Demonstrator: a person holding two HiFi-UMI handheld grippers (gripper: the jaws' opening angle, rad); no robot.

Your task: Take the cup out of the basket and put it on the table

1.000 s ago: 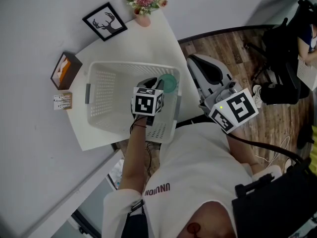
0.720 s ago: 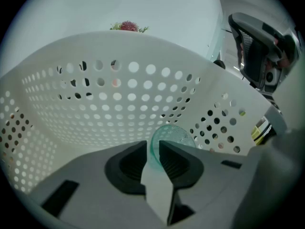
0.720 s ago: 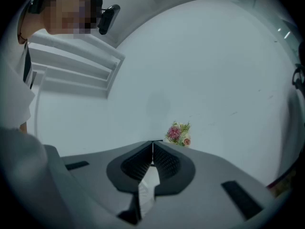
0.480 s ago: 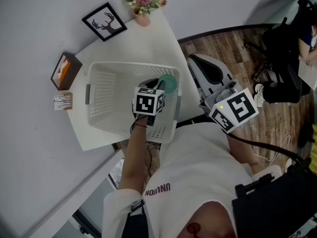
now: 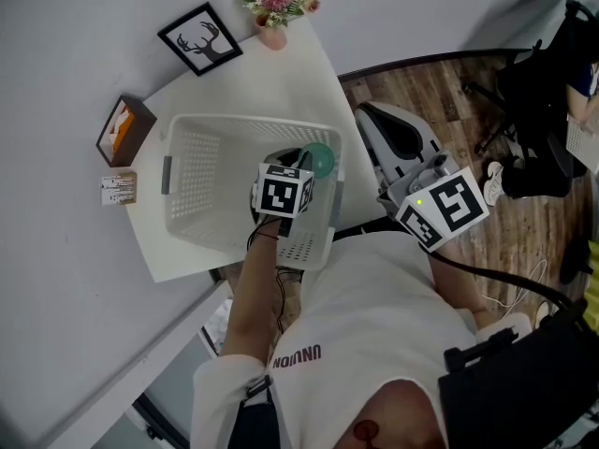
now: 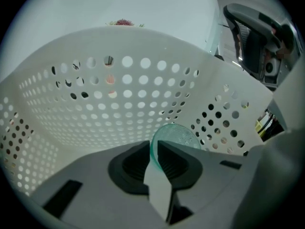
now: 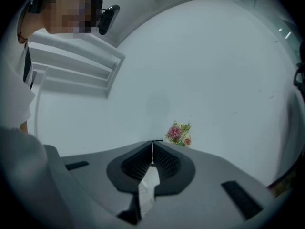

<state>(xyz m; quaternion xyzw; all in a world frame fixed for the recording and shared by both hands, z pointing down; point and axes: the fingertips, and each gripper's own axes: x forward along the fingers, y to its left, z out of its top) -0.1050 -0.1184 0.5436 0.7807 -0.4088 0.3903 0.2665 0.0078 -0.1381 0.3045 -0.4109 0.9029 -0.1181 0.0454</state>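
Note:
A white perforated basket [image 5: 197,171] stands on the white table [image 5: 281,82]. Inside it, against the right wall, is a translucent green cup [image 5: 319,160]. My left gripper [image 5: 298,168] reaches down into the basket, its marker cube above the cup. In the left gripper view the jaws [image 6: 155,144] are shut on the wall of the cup [image 6: 175,136], pinching its rim, with the basket's holed wall [image 6: 119,94] behind. My right gripper [image 5: 412,190] hangs off the table's right edge; in its own view [image 7: 152,149] the jaws are shut with nothing between them.
On the table stand a framed deer picture [image 5: 199,40], a pink vase of flowers [image 5: 272,34], a brown box [image 5: 124,131] and a small card pack [image 5: 119,188]. A grey seat [image 5: 398,138] is right of the table; a black office chair [image 5: 538,92] is on the wooden floor.
The left gripper's cube has crept a little to the right over the cup. The right gripper has stayed where it was.

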